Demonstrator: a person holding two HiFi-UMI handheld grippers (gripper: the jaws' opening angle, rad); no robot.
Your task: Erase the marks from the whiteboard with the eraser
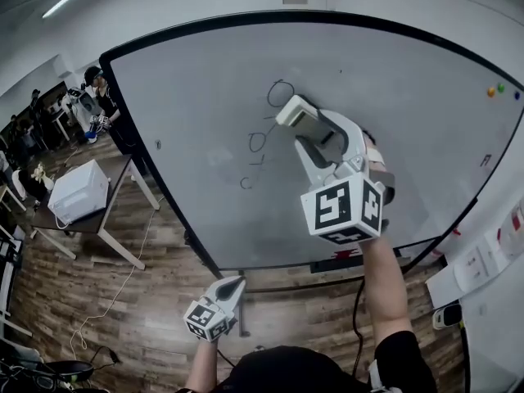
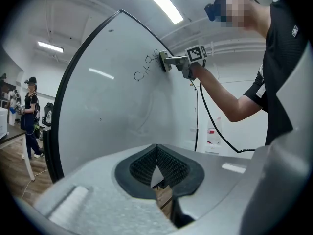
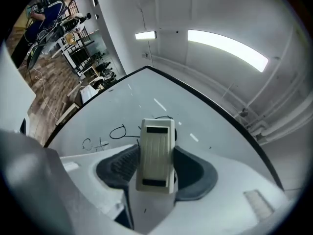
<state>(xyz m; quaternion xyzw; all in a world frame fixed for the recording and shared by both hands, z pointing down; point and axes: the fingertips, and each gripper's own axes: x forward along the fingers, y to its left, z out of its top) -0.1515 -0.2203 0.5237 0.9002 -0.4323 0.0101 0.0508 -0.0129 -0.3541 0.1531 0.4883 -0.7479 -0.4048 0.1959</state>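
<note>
One eraser (image 1: 295,110) is all the job turns on, and it is clamped between the jaws of the right gripper (image 1: 313,129). The right gripper view shows both dark pads closed on the eraser's long sides. The eraser is a cream rectangular block with a ribbed plastic back and a dark slot near each end. Its long axis runs straight out along the jaws toward the whiteboard (image 1: 196,113).

In the left gripper view the wiping face appears to lie flat against the board. It sits at the end of the row of black marks (image 1: 257,142), over or just beside the loop nearest the board's upper edge. In the head view the other marks, a circle, a cross-like stroke and a small C, trail away from the eraser toward the board's lower edge. A stroke would probably need to travel that way, along the row.

The left gripper (image 1: 237,283) hangs low, below the board's lower edge and well apart from the marks. Its pads are pressed together at the tips with nothing between them. The right hand is clearly the nearer one and the one placed for the wiping.
</note>
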